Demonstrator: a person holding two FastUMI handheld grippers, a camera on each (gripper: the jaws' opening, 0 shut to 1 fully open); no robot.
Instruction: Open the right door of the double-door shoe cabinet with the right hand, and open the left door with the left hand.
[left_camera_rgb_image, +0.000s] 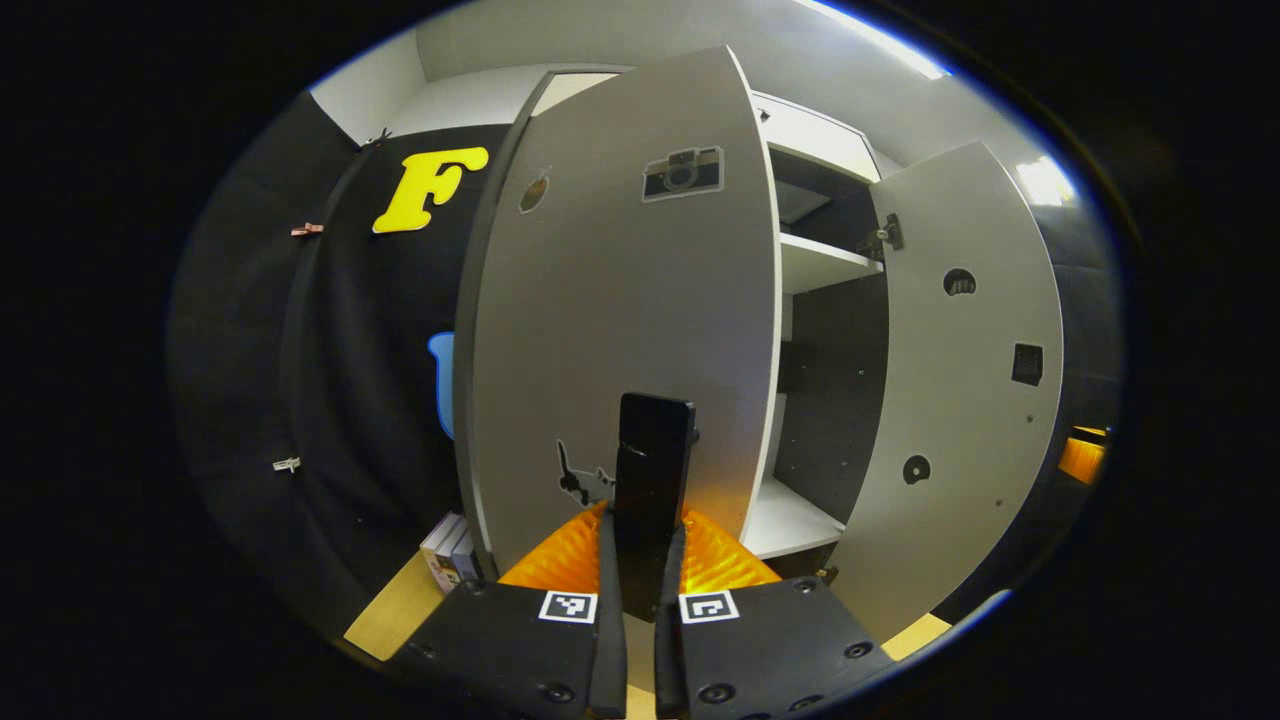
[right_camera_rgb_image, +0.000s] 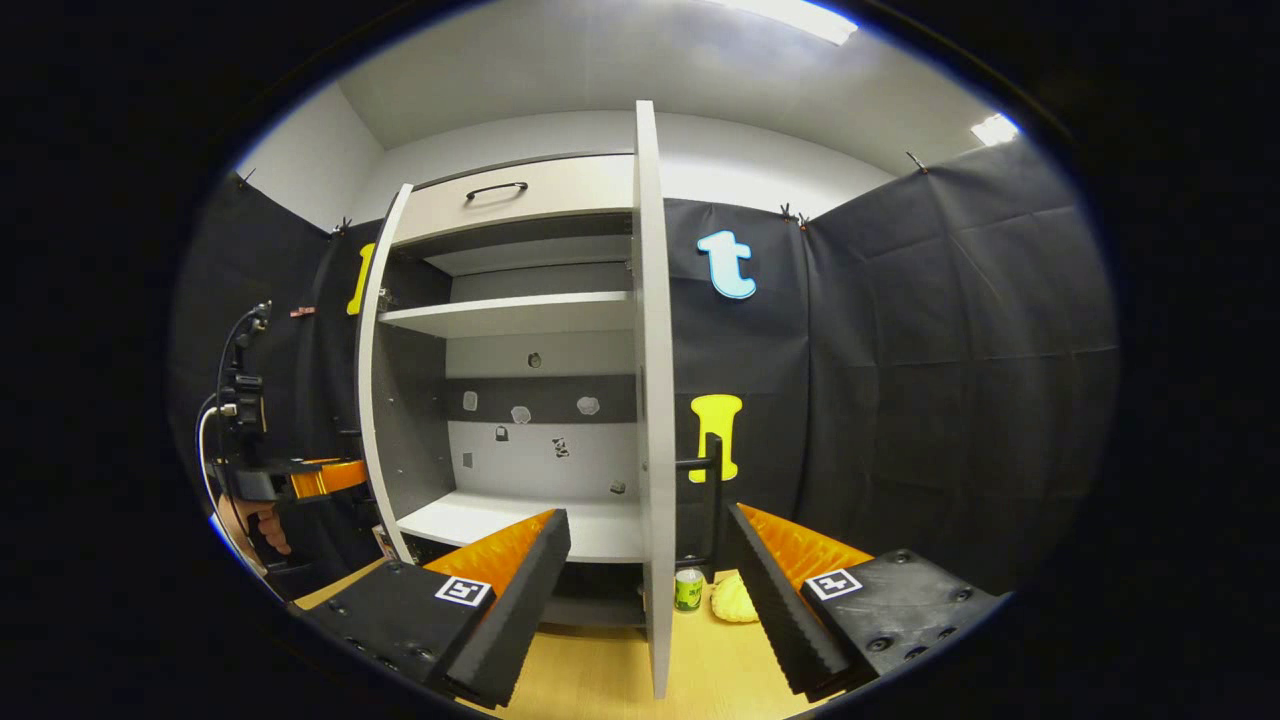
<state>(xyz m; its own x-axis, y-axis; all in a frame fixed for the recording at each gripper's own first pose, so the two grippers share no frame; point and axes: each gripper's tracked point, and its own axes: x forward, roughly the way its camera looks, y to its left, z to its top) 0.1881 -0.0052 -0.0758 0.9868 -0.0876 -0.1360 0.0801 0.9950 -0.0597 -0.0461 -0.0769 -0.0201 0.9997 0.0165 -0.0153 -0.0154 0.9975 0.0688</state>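
While my left gripper (left_camera_rgb_image: 640, 600) pinches upright left door handle (left_camera_rgb_image: 653, 480), right door (right_camera_rgb_image: 655, 400) edge-on between wide right gripper (right_camera_rgb_image: 650, 600) fingers; both doors swung out.

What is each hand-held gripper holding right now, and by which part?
The left hand-held gripper is shut on the left door by its handle. The right hand-held gripper is open around the right door's edge, holding nothing.

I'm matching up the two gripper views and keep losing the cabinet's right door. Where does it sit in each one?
Left gripper view: the right door stands open at the right side, its inner face with the hinge holes toward the camera.
Right gripper view: the right door is edge-on at the centre, seen between the open jaws of the right gripper.
Shared landmark: the upper shelf inside the cabinet.
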